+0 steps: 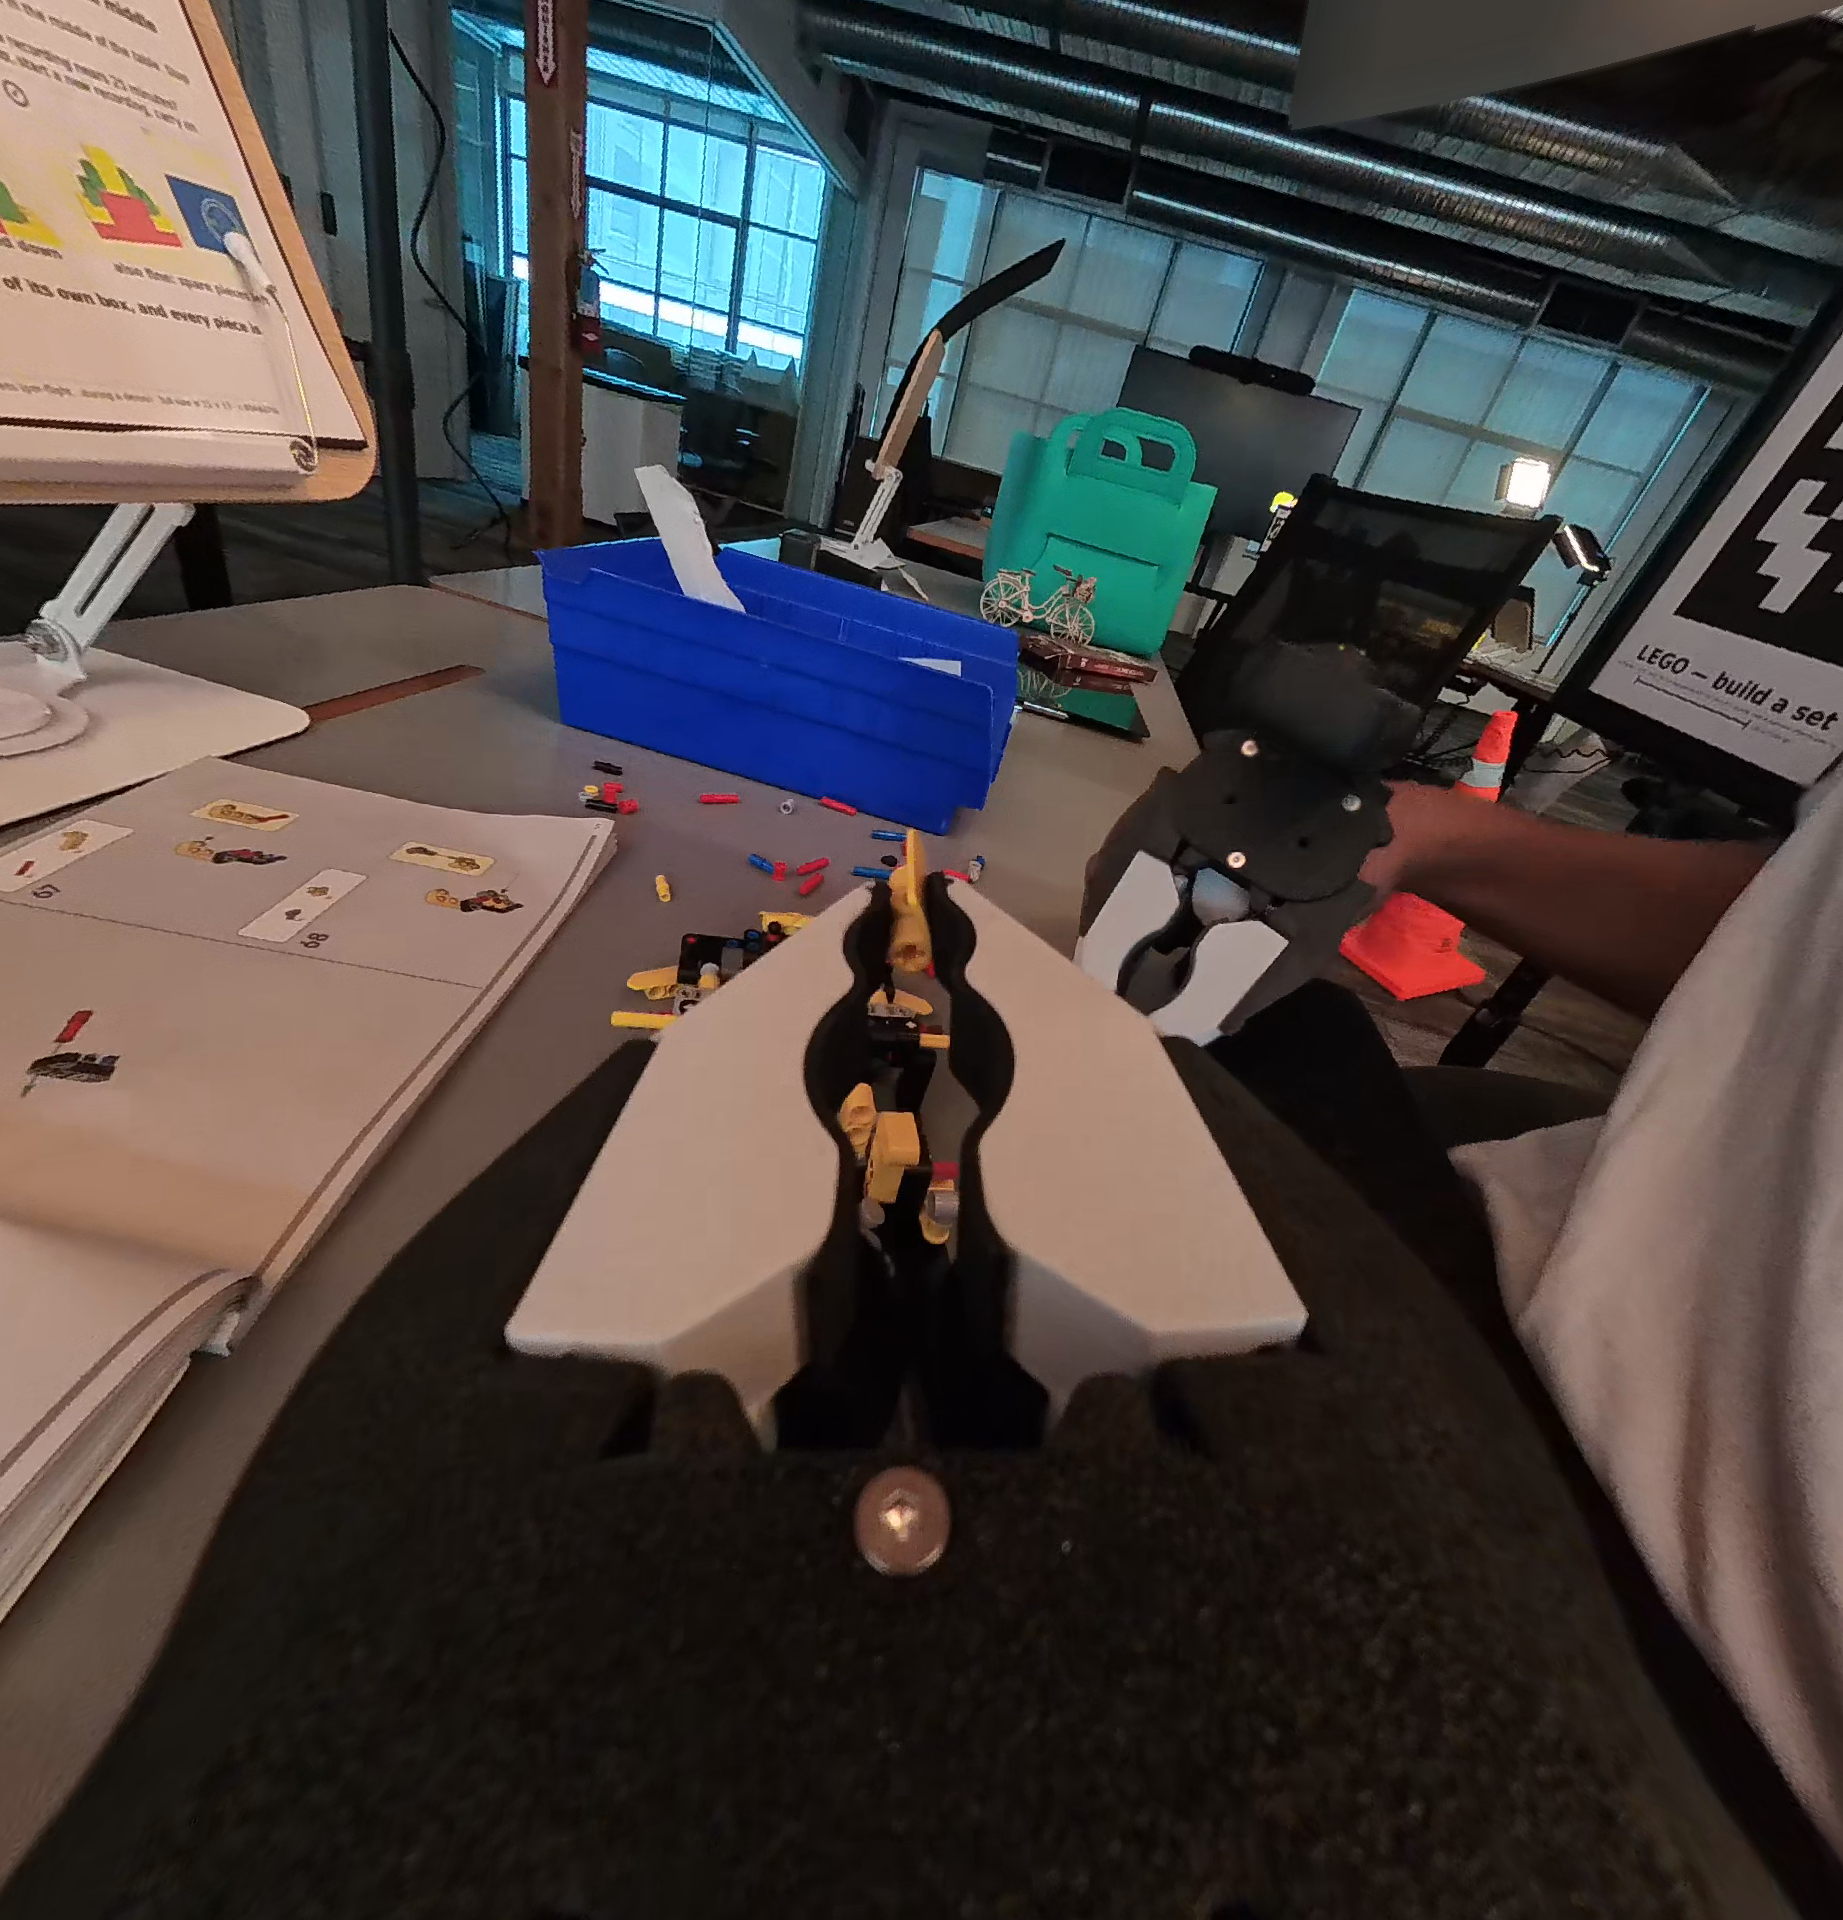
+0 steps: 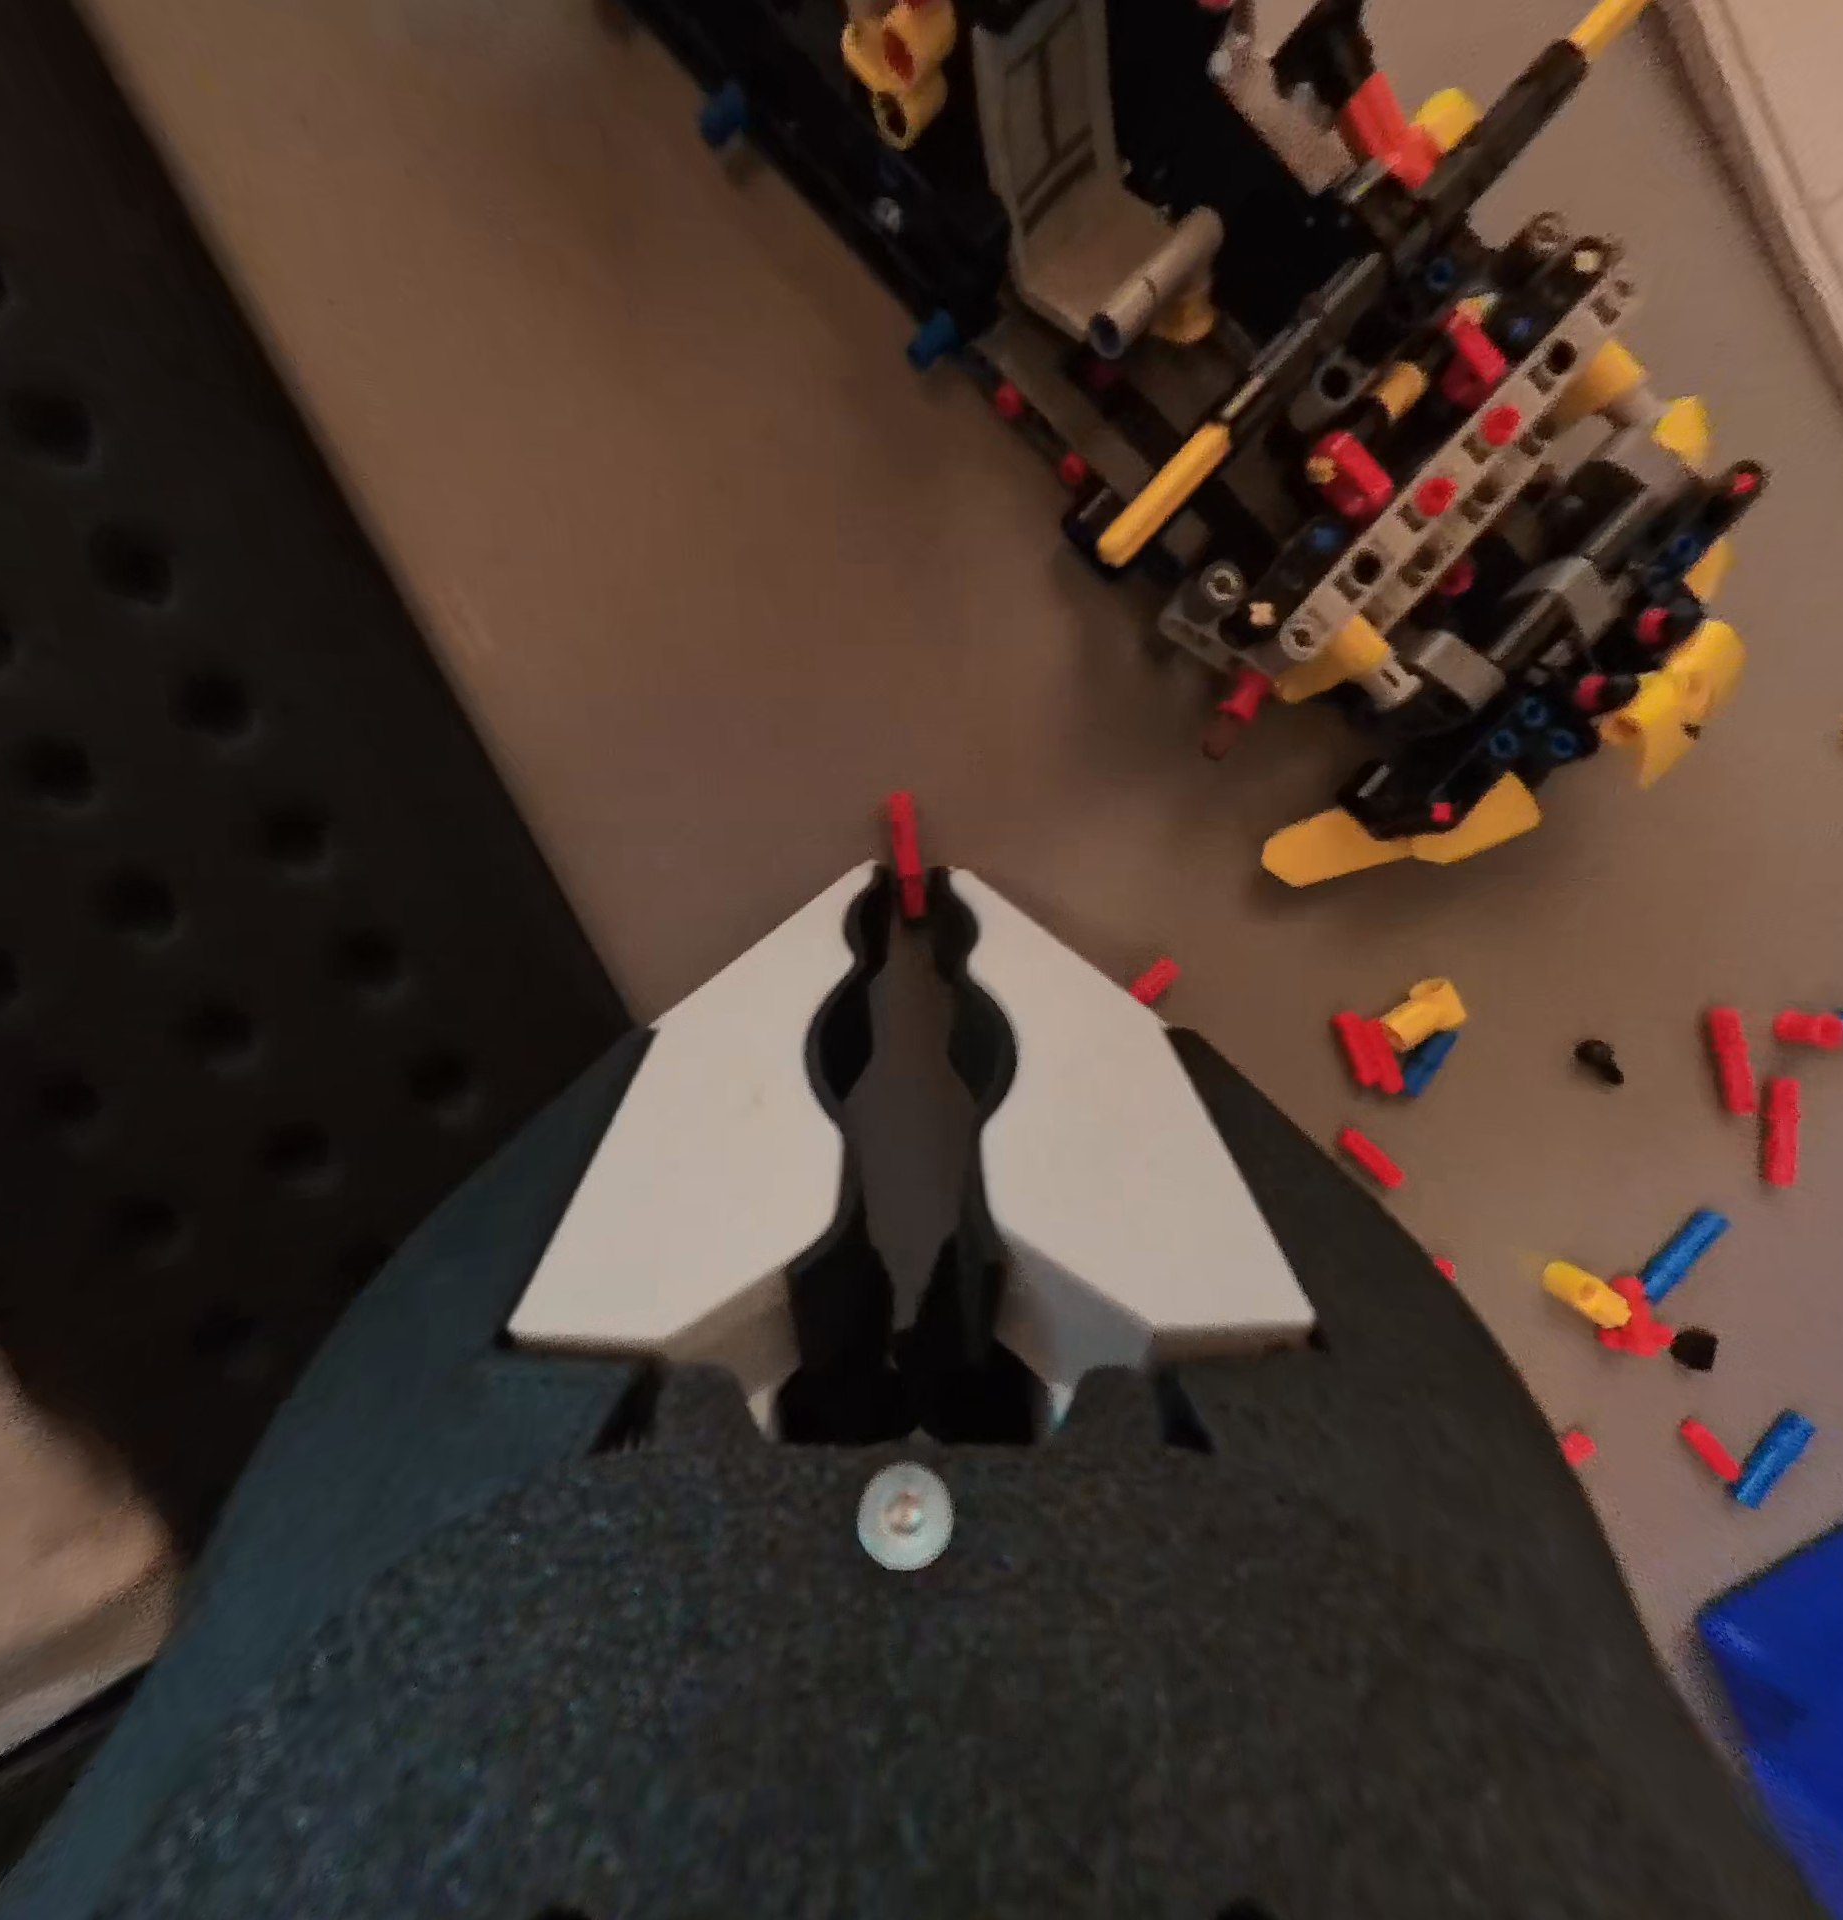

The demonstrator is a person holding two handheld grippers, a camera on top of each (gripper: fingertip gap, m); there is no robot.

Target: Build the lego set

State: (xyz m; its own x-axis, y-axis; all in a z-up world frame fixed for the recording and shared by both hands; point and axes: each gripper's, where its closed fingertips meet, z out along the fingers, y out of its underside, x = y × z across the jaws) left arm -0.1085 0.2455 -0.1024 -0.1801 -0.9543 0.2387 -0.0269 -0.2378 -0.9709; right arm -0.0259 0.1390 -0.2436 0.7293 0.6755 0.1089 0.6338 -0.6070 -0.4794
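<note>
A blue bin (image 1: 782, 686) on the table holds white paper (image 1: 688, 545).

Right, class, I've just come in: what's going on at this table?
A person is building a Lego set with two handheld grippers. The left gripper is shut on a yellow piece. The right gripper is shut on a small red pin. The half-built black and yellow model sits on the table, with loose pins scattered beside it and an open instruction booklet nearby.
</note>
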